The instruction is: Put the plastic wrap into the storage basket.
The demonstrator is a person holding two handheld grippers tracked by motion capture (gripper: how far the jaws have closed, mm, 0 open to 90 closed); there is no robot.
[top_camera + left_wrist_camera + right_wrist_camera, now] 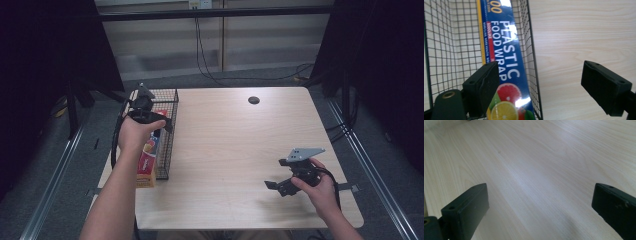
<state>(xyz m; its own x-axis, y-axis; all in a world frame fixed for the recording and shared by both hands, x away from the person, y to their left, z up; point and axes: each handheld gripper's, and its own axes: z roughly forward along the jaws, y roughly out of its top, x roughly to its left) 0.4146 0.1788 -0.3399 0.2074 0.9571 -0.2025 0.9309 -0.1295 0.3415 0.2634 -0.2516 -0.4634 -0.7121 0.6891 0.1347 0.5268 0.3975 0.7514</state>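
Observation:
A long blue box of plastic food wrap (pixel 504 50) with fruit printed on it lies in a black wire basket (pixel 454 50), along the wall nearest the table's middle. In the high view the box (pixel 148 160) reaches past the near end of the basket (pixel 170 95). My left gripper (pixel 159 122) hangs over the basket. Its jaws stand wide apart (pixel 539 68), one over the box and one outside the wire wall, with neither pressing on anything. Near the front right of the table my right gripper (pixel 276 174) is open (pixel 540 188) over bare wood.
The basket stands at the left edge of the light wooden table (pixel 235 145). A small round black cap (pixel 254 100) sits near the table's far edge. Cables (pixel 210 70) run along the floor beyond the table.

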